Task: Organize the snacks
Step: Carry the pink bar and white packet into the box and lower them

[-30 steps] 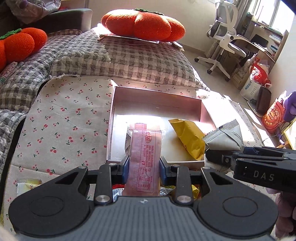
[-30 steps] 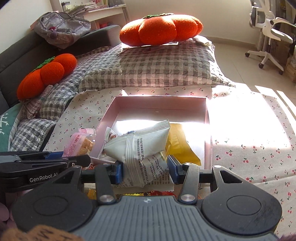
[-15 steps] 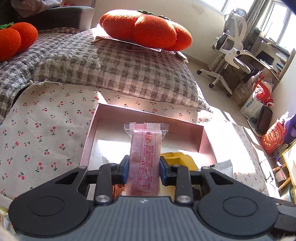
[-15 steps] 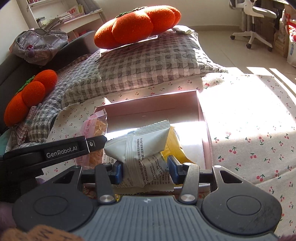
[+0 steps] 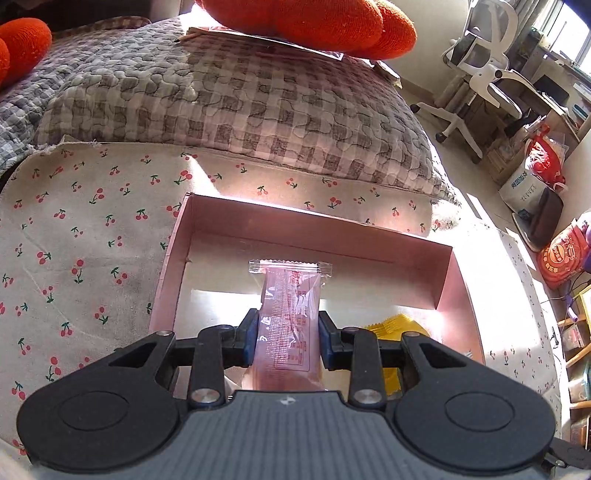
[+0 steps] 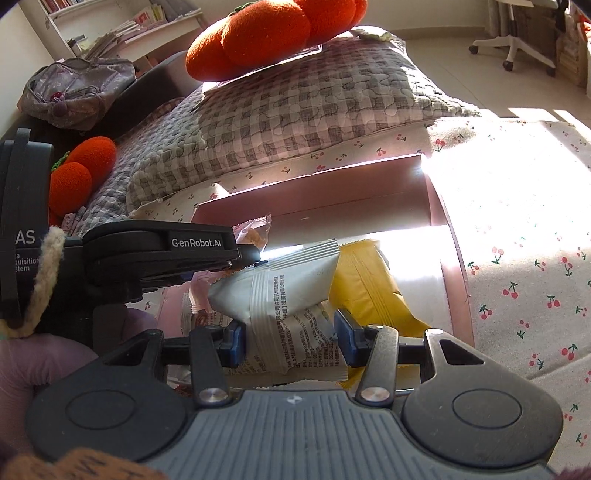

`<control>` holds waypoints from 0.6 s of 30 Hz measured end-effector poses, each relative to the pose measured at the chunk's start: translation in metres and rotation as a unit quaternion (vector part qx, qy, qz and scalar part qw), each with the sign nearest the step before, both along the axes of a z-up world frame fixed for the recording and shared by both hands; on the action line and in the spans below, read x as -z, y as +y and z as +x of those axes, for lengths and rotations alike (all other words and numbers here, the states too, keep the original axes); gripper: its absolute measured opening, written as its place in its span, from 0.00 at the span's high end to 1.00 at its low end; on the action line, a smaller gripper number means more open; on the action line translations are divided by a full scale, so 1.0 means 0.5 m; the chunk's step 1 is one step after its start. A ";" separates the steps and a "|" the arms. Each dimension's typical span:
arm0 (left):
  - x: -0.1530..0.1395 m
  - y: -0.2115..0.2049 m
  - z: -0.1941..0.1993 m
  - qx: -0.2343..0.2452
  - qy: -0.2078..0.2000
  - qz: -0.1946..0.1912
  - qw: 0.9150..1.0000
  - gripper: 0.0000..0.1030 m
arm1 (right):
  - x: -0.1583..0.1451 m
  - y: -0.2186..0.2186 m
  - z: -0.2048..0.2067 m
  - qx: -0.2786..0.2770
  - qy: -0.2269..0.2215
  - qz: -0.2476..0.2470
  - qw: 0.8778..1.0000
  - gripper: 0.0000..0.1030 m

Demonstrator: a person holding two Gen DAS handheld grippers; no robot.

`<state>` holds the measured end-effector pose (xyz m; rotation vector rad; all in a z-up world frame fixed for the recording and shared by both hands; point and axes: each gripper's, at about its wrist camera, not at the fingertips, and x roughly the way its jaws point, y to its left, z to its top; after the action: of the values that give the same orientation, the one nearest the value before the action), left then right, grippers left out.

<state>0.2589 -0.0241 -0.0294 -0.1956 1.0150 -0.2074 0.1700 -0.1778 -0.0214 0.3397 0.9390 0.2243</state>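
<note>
A shallow pink box (image 5: 310, 225) (image 6: 317, 199) lies on a cherry-print cloth. My left gripper (image 5: 288, 338) is shut on a pink snack packet (image 5: 290, 317), which it holds over the box's inside with its far end towards the back wall. My right gripper (image 6: 290, 338) is shut on a white snack packet (image 6: 280, 288) above the box's near edge. A yellow packet (image 5: 391, 328) (image 6: 365, 284) lies in the box to the right. In the right wrist view the left gripper (image 6: 255, 258) reaches in from the left, the pink packet (image 6: 255, 230) partly showing past its tip.
A checked grey quilt (image 5: 236, 96) with an orange pumpkin cushion (image 6: 266, 33) rises right behind the box. Another orange cushion (image 6: 81, 173) and a grey bag (image 6: 77, 92) sit at the left. A white office chair (image 5: 480, 62) and bags (image 5: 543, 173) stand on the floor to the right.
My left gripper has carried the pink packet forward from the box's near edge to over its inside. My right gripper with the white packet has sunk a little and rolled.
</note>
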 end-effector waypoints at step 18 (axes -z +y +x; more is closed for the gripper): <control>-0.031 0.016 -0.040 0.001 -0.010 -0.008 1.000 0.39 | -0.042 -0.023 -0.023 -0.001 -0.017 -0.008 1.000 0.30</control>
<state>0.2389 -0.0162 -0.0139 -0.2070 0.9939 -0.2195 0.1585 -0.1895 -0.0005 0.3184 0.9075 0.2238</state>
